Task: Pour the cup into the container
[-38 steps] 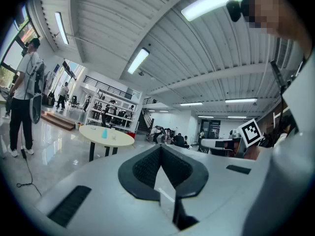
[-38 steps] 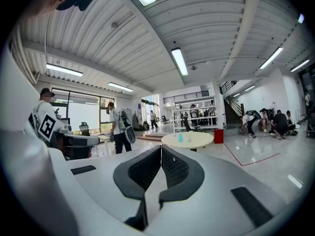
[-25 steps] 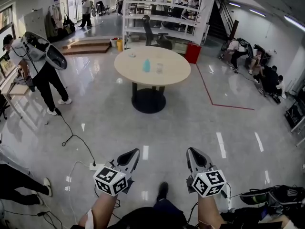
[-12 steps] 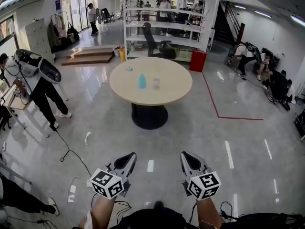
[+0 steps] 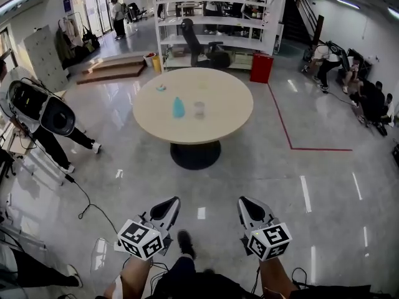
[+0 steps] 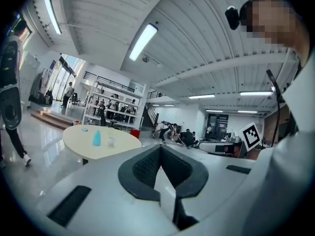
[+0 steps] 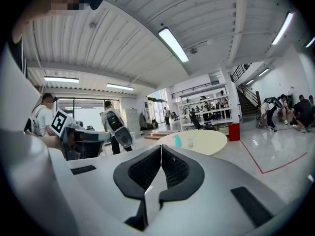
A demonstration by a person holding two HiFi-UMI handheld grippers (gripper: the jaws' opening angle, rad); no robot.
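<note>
Nothing is started: both the left gripper (image 5: 167, 208) and right gripper (image 5: 249, 208) have jaws clenched on nothing, well short of the table (image 5: 225, 104), where the cup (image 5: 199, 109) stands just beside the blue container (image 5: 178, 108).

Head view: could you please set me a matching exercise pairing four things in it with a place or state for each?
Things:
1. blue vessel
2. clear vessel
3. red bin
4. right gripper

Places or states:
A. on the floor, beside the shelving
B. jaws shut, nothing between them
C. on the round table, the left one of the pair
D. on the round table, the right one of the pair

Pairs: 1-C, 2-D, 3-A, 4-B.
</note>
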